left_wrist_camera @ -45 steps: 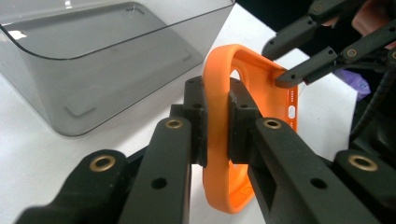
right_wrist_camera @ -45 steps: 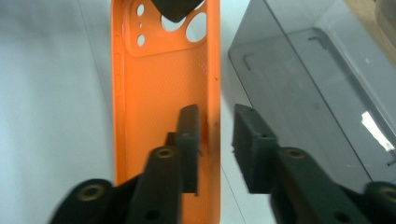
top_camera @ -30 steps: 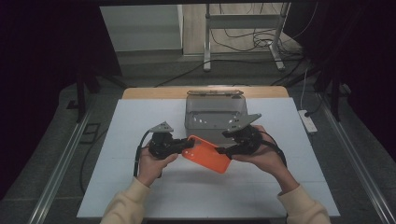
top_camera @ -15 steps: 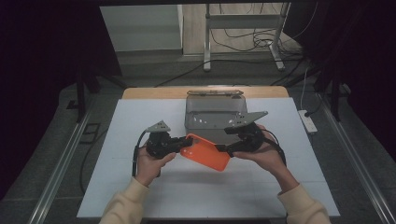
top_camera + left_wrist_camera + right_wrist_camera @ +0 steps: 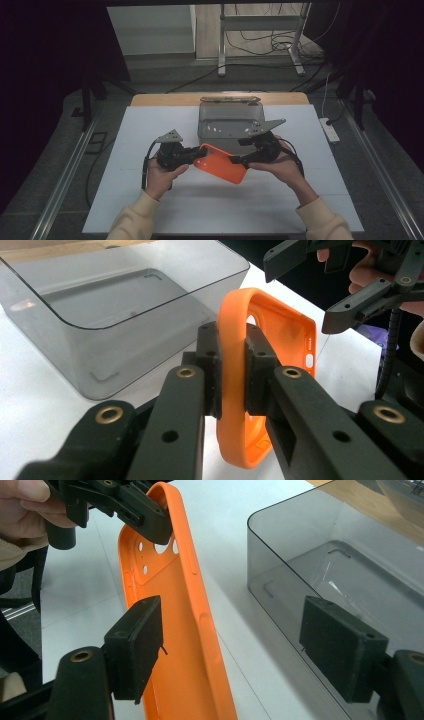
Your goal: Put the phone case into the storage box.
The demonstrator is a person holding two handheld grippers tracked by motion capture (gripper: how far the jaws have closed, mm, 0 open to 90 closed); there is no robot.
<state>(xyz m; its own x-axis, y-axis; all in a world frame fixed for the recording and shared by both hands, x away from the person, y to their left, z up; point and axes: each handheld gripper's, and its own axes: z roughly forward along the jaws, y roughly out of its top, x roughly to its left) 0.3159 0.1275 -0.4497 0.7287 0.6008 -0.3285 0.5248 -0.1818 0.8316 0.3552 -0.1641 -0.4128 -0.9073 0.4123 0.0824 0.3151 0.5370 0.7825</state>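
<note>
Spreading across most of the high view, the white table (image 5: 150, 130) carries everything in play, with a strip of bare wood along its far edge. Near that far edge, in the middle, stands a smoky transparent plastic bin (image 5: 230, 120), open at the top and with nothing in it, its rounded corners plain in the left gripper view (image 5: 115, 315) and the right gripper view (image 5: 345, 565).

Just in front of the bin, lifted off the table between the person's two hands, is the orange phone case (image 5: 221, 163). It is tilted, its camera cut-out end toward the left hand-held gripper (image 5: 196, 154). In the left gripper view that gripper's jaws are closed on one long side wall of the case (image 5: 235, 365), one pad inside the shell and one outside, with the case standing on edge.

The right hand-held gripper (image 5: 239, 160) sits at the opposite end of the case. In the right gripper view its jaws stand wide apart, with one pad (image 5: 135, 647) just over the inside of the case (image 5: 185, 630) and the other out over the bin; neither pad presses the case, so it holds nothing.
</note>
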